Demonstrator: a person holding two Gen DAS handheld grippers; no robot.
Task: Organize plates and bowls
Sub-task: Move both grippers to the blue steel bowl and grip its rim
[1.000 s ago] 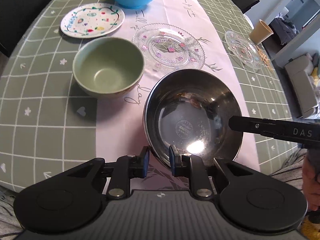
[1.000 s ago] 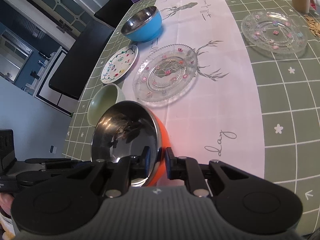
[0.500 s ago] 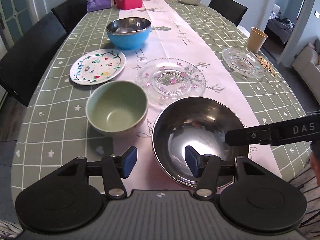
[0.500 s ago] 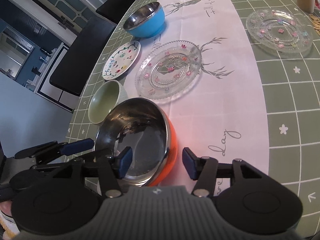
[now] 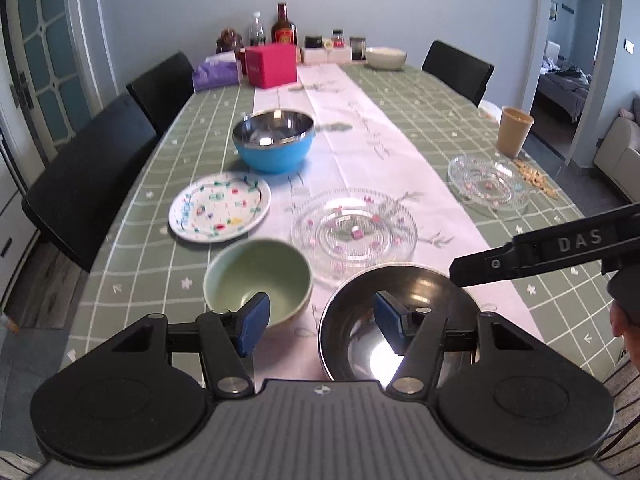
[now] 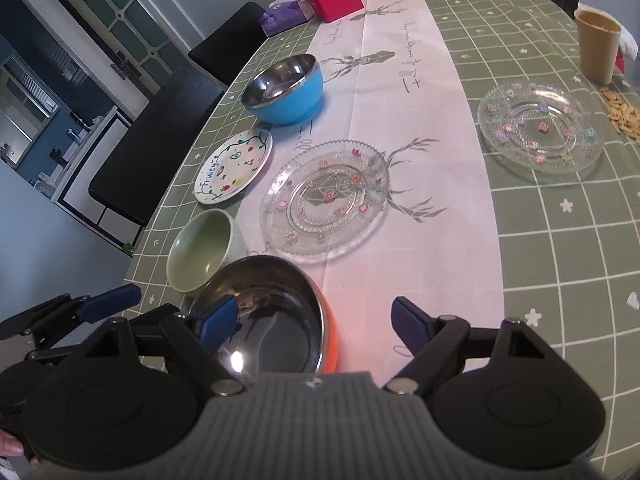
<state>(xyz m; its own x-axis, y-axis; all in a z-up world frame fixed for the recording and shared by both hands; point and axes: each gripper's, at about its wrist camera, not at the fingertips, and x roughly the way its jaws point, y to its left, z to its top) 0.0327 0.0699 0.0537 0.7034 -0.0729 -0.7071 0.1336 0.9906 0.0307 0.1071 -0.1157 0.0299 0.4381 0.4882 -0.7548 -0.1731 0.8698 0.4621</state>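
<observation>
A steel bowl with an orange outside (image 5: 394,320) (image 6: 272,320) stands on the near table edge. A green bowl (image 5: 258,280) (image 6: 202,248) sits just left of it. Behind are a large glass plate (image 5: 354,228) (image 6: 326,196), a painted white plate (image 5: 219,206) (image 6: 235,166), a blue steel-lined bowl (image 5: 274,138) (image 6: 284,88) and a small glass plate (image 5: 488,182) (image 6: 540,128). My left gripper (image 5: 320,318) is open and empty above the gap between the two near bowls. My right gripper (image 6: 316,322) is open and empty over the orange bowl's right rim.
A tan cup (image 5: 514,130) and scattered nuts (image 6: 622,114) lie at the right edge. A pink box (image 5: 272,64), tissue pack, bottles, jars and a pale bowl (image 5: 386,58) stand at the far end. Black chairs (image 5: 92,172) line the left side.
Both grippers were shut on the orange steel bowl's rim a second ago. They opened, let it go on the table, and drew back and up.
</observation>
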